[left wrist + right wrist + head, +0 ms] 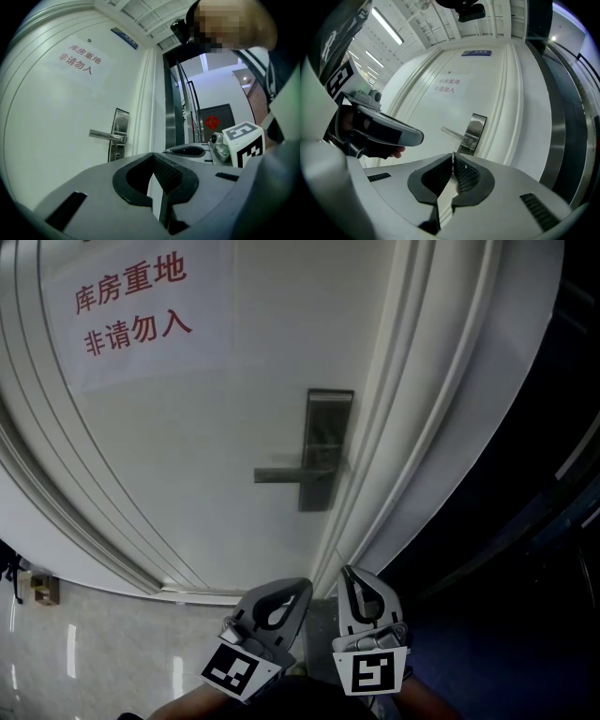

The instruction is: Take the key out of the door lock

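A white door (216,456) carries a steel lock plate (323,451) with a lever handle (286,474). In the left gripper view the keyhole (117,153) under the handle (108,136) is a dark dot with no key sticking out. My left gripper (300,587) is low in front of the door, shut and empty (153,157). Beside it, my right gripper (347,570) is shut; a thin metal sliver, the key (453,155) seen edge-on, stands between its tips (453,160). Both grippers are well short of the lock.
A paper notice with red characters (131,301) hangs on the door's upper left. The door frame (422,427) runs down the right, with a dark glass-and-steel opening (525,521) beyond it. Pale tiled floor (84,652) lies at the lower left.
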